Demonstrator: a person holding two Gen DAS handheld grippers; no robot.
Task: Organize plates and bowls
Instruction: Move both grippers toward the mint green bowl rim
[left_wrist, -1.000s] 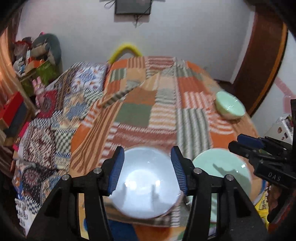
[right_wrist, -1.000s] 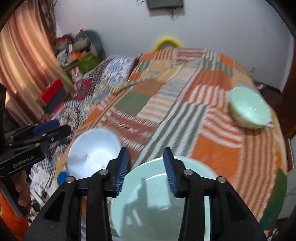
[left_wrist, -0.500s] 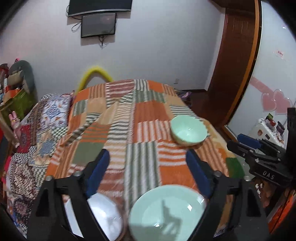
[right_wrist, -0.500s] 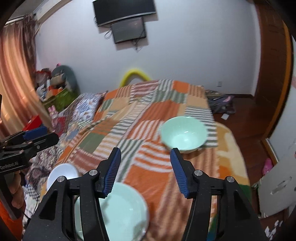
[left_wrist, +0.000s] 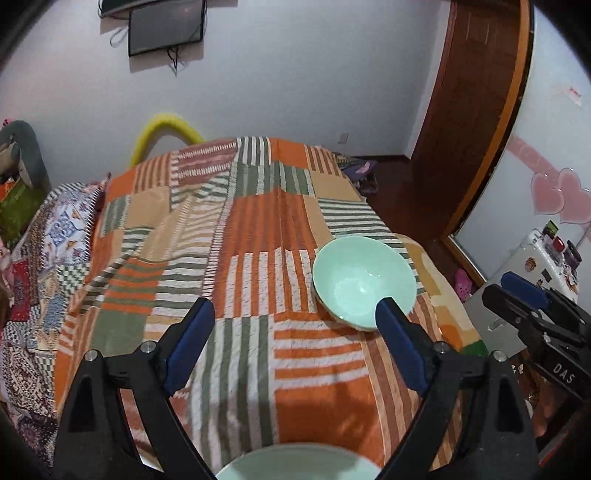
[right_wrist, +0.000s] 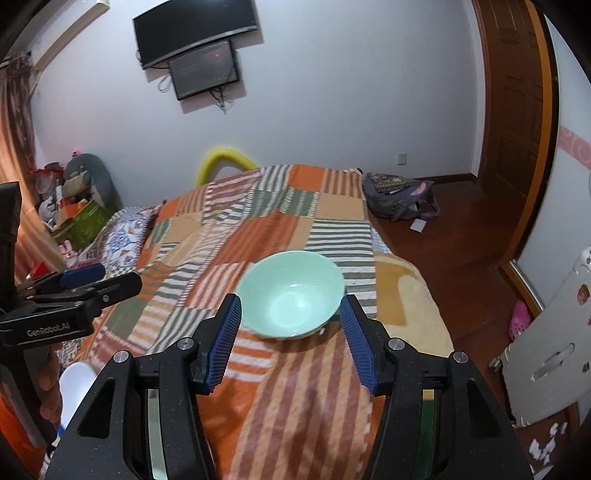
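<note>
Room lighting is dim and even, with a cool cast on the white wall (right_wrist: 332, 110). The green bowl (right_wrist: 291, 295) shows small glare spots and slight motion blur. Soft shadows fall on the bedspread (left_wrist: 258, 258) near its front edge. Fisheye distortion bends the door frame (left_wrist: 513, 122); corners vignette black.

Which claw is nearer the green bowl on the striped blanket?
Right. The right claw lines up with the green bowl, just short of it; the left claw is aimed beside it, further left.

patchwork bedspread (right_wrist: 258, 229) centre | wall screens (right_wrist: 199, 55) 11 o'clock | backpack (right_wrist: 399, 195) 2 o'clock | wooden door (right_wrist: 517, 110) 2 o'clock
</note>
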